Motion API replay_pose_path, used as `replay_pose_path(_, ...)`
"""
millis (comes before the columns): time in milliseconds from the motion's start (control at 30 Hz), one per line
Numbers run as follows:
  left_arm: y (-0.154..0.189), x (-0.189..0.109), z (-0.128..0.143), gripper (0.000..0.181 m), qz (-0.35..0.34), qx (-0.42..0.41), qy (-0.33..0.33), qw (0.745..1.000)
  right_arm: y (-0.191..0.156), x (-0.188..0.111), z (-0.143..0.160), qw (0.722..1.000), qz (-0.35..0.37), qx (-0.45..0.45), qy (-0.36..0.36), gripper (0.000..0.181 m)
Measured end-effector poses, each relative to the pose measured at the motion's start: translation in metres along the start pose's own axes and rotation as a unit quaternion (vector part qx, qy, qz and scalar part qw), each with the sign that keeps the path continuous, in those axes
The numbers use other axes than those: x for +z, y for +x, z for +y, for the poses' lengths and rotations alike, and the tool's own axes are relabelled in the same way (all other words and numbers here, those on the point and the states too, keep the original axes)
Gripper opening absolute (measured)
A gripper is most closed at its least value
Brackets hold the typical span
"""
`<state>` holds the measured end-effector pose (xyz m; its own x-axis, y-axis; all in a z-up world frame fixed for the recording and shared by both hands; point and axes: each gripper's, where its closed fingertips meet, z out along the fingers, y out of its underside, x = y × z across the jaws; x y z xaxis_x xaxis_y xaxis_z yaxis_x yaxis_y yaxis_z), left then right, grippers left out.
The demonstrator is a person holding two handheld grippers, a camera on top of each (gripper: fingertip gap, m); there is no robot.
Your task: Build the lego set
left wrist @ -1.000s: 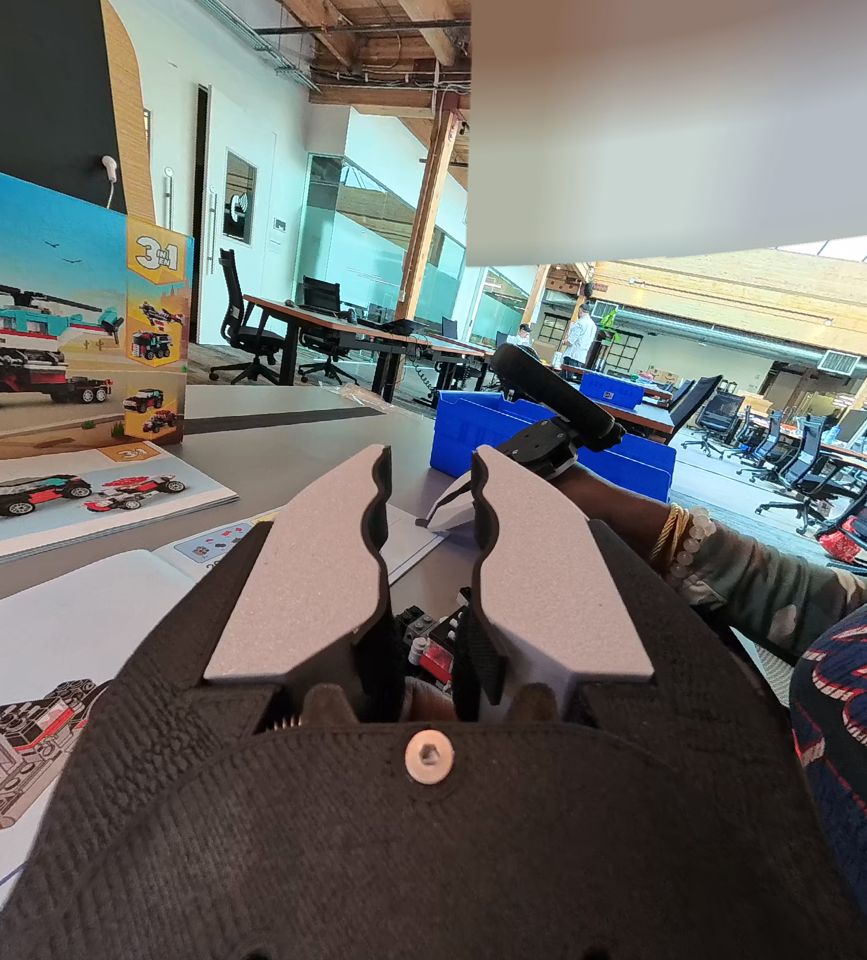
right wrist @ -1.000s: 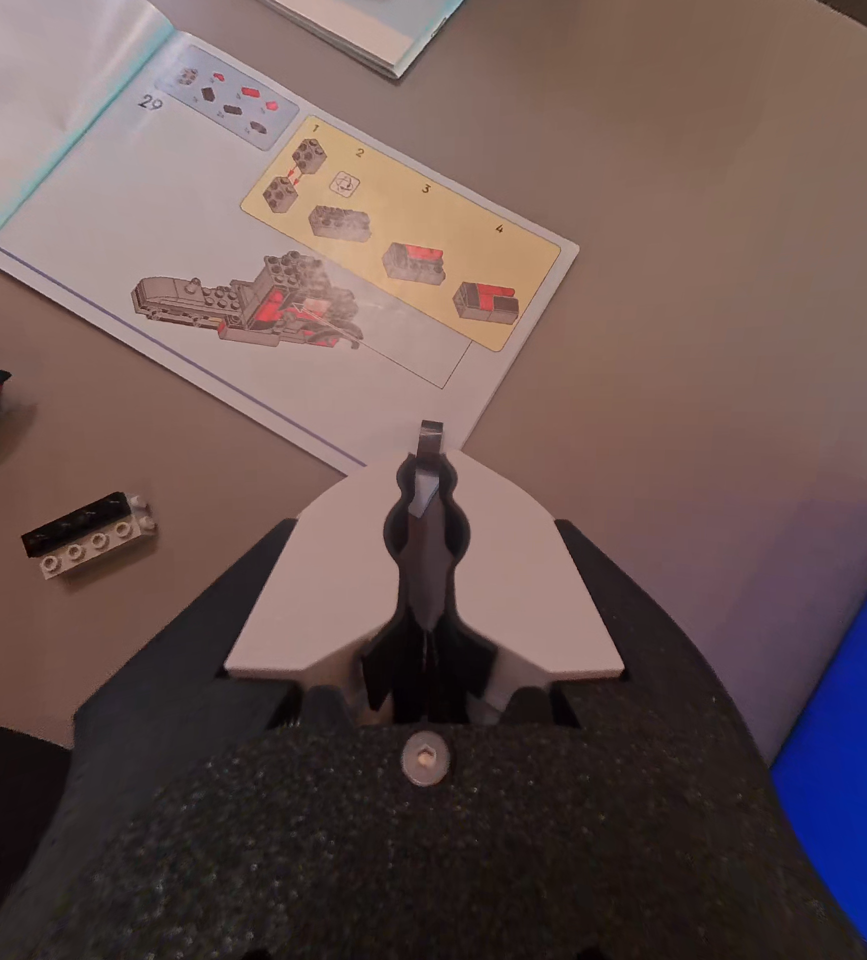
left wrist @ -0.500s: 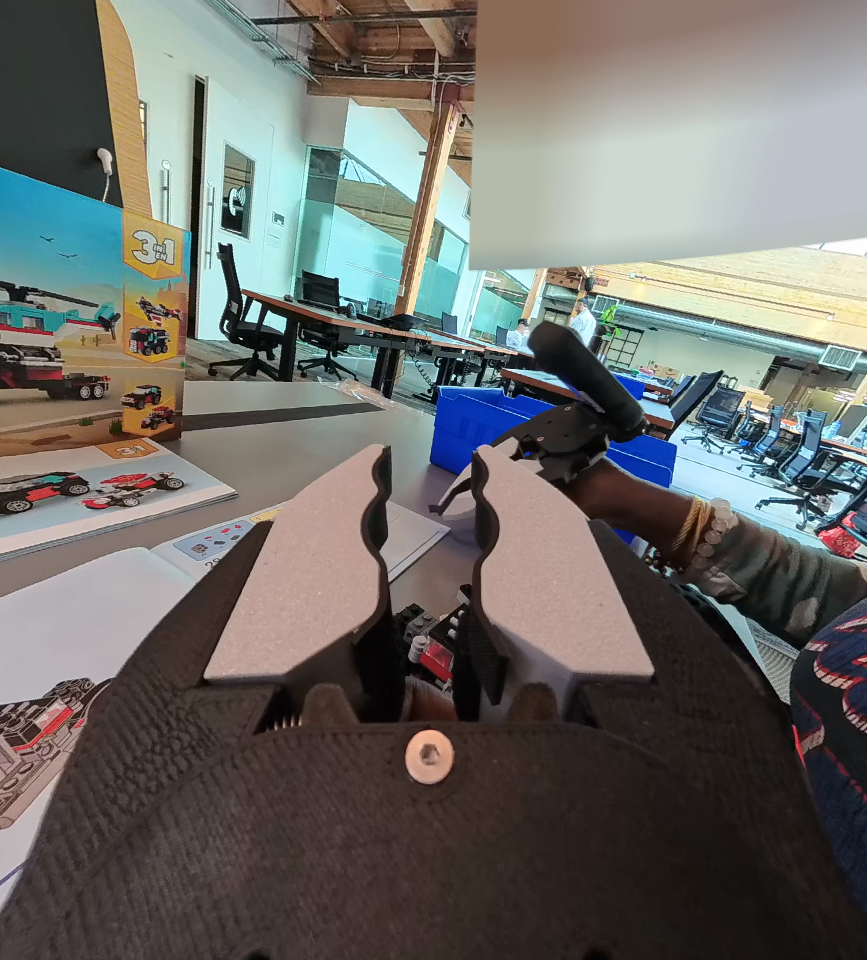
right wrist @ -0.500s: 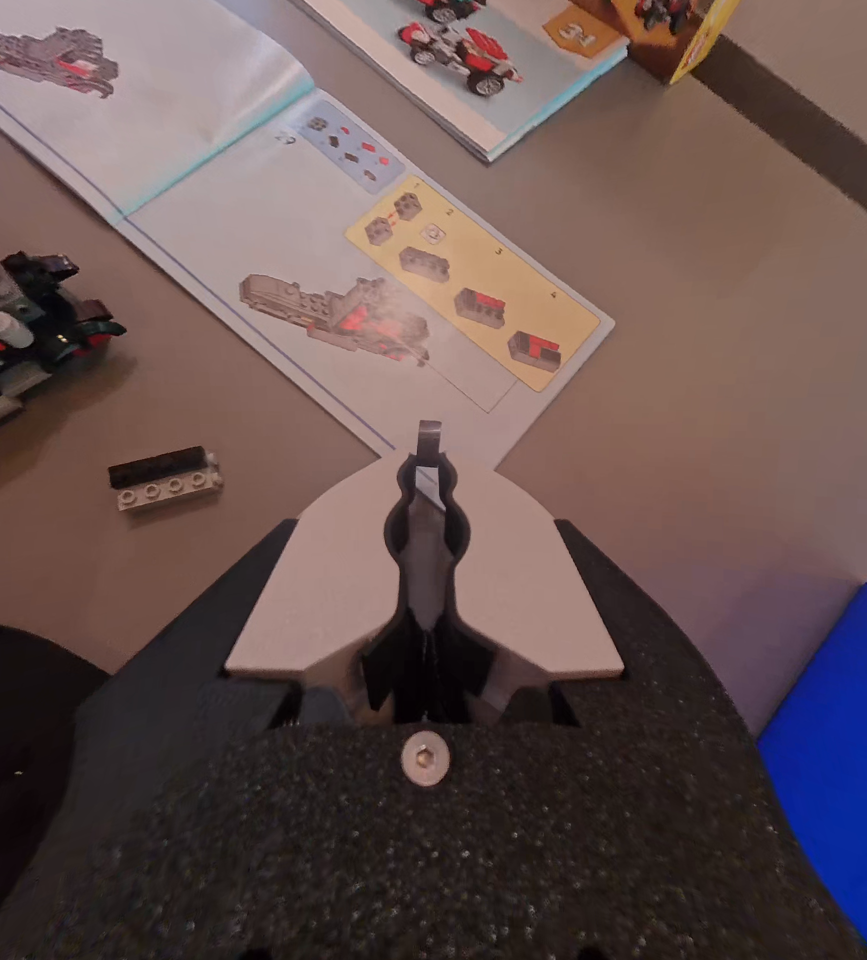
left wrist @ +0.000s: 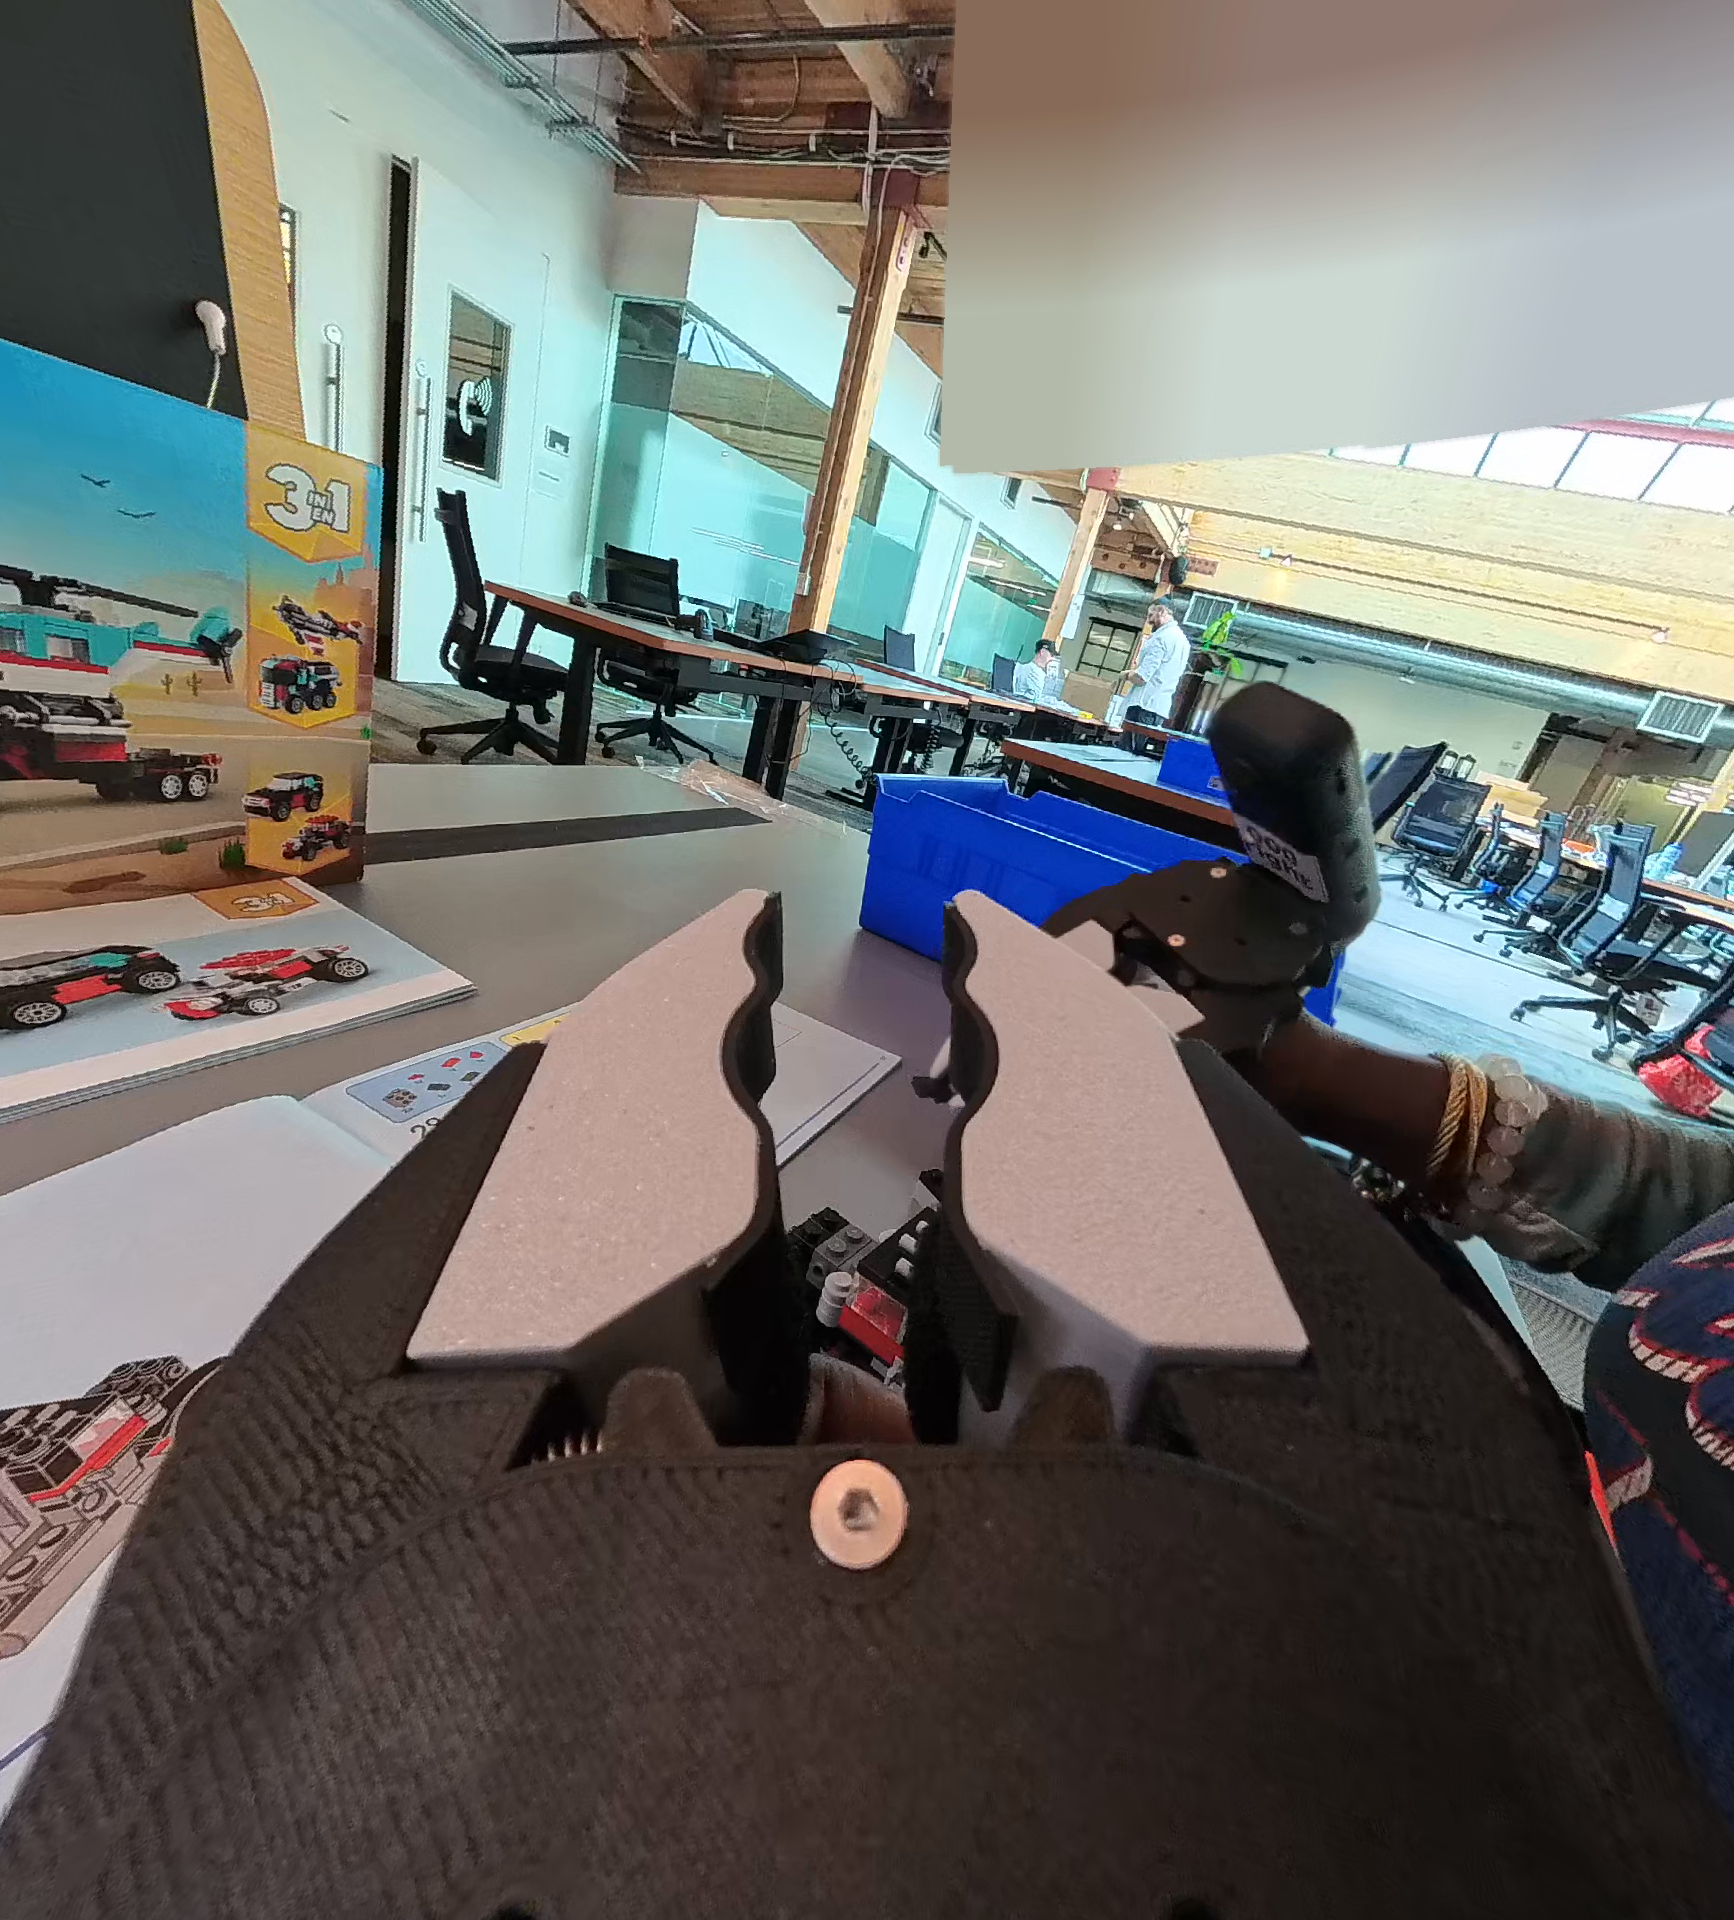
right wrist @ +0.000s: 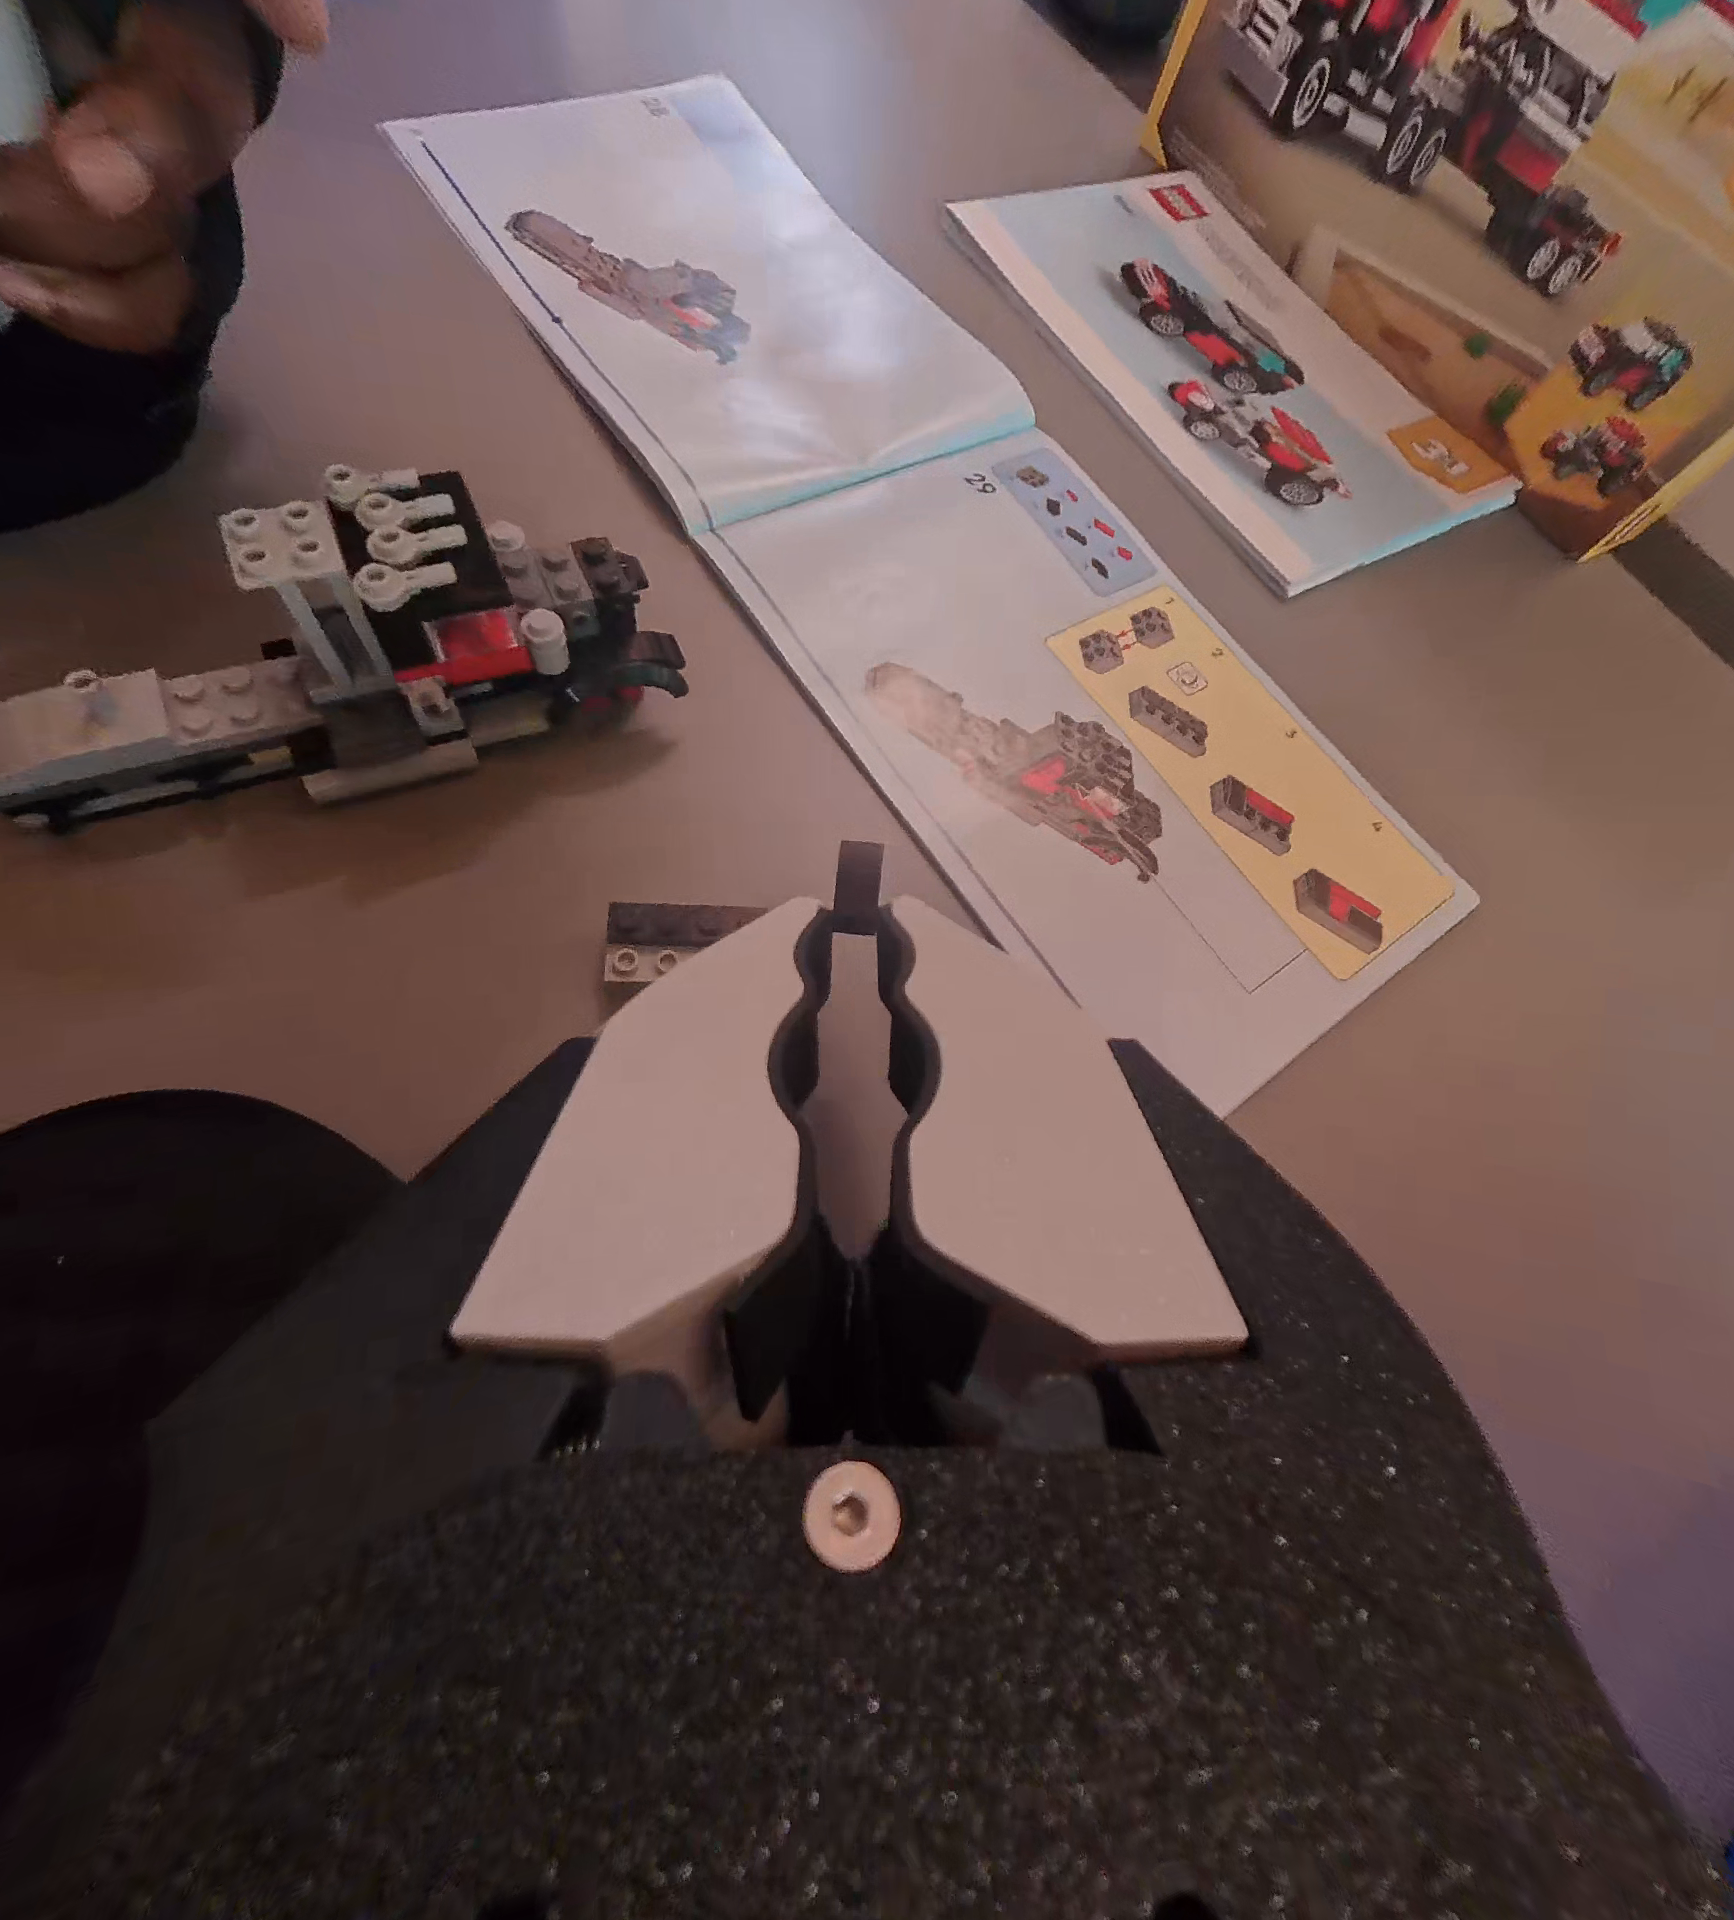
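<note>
Black sliver point(right wrist: 860, 875) clenched in right tongs point(right wrist: 855, 916), swings off the booklet point(right wrist: 790, 343) corner toward the half-built truck point(right wrist: 343, 644) lying free on the surface point(right wrist: 1465, 1143), keeps left tongs point(left wrist: 858, 935) released above it, likely nears fitting.

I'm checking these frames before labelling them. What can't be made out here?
- Small dark piece, right wrist view: only its tip shows past the right gripper; its shape is hidden.
- Black and grey plates, right wrist view: partly covered by that gripper.
- Lego model, left wrist view: mostly hidden behind the left gripper.
</note>
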<state>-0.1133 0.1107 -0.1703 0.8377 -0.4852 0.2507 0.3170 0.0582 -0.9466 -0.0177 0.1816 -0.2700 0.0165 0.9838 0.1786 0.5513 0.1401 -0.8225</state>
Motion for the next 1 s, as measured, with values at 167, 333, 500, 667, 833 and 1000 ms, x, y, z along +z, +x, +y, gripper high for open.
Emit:
replay_pose_path(167, 0.0, 0.001, 0.0, 0.029, 0.003, -0.006, 0.0, 1.0, -0.005, 0.003, -0.001, 0.997, 0.025, -0.07, 0.014, 0.008)
replay_pose_path(333, 0.002, 0.001, 0.001, 0.029, 0.01, -0.007, -0.002, 1.0, -0.006, 0.008, 0.006, 0.995, 0.027, -0.092, -0.005, 0.008)
replay_pose_path(500, 0.003, 0.002, 0.002, 0.03, 0.013, -0.011, -0.006, 1.0, -0.002, 0.003, 0.0, 0.997, 0.03, -0.073, 0.021, 0.008)
replay_pose_path(667, 0.005, 0.003, 0.003, 0.031, 0.019, -0.009, -0.009, 1.0, -0.002, 0.003, -0.001, 0.997, 0.02, -0.062, 0.027, 0.008)
replay_pose_path(833, 0.008, 0.005, 0.005, 0.032, 0.028, -0.003, -0.015, 0.999, 0.002, -0.001, -0.005, 0.998, 0.023, -0.048, 0.043, 0.008)
replay_pose_path(1000, 0.011, 0.006, 0.007, 0.033, 0.036, 0.004, -0.023, 0.999, 0.007, -0.015, -0.011, 1.0, 0.016, -0.018, 0.015, 0.008)
